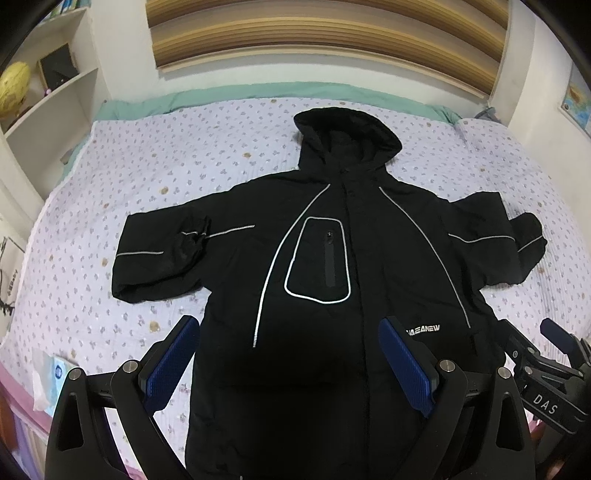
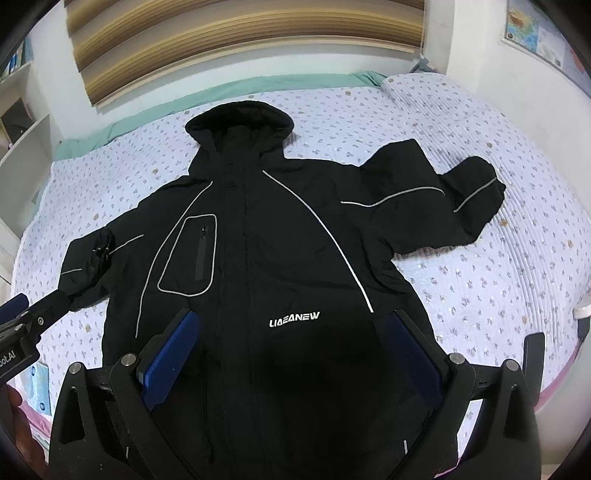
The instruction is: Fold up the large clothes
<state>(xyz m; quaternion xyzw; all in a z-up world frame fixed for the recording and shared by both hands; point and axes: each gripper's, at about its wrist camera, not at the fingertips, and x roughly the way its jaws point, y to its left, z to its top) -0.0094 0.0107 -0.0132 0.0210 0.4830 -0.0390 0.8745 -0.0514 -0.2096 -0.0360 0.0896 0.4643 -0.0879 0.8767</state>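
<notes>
Black hooded jacket [image 1: 332, 266] spread face-up across centre frame on floral bed [image 1: 155, 173], sleeves out, left tool [image 1: 288, 354] and right tool [image 2: 295, 350] at lower frame, both spread apart, gripping nothing

Matt black cloth jacket [image 1: 332, 258] on quilted bedspread [image 1: 166, 166].

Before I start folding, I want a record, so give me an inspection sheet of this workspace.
Surface: bed under a floral quilt, green sheet at the far edge.
Job's things: black hooded jacket lies front up, both sleeves spread out, still unfolded.
Clutter: white and blue packet on the near left of the bed.
Grippers: left gripper and right gripper both open, above the jacket's lower part, holding nothing.
Cables: nothing seen.
Surroundings: striped blind, white shelves, map on the wall.
</notes>
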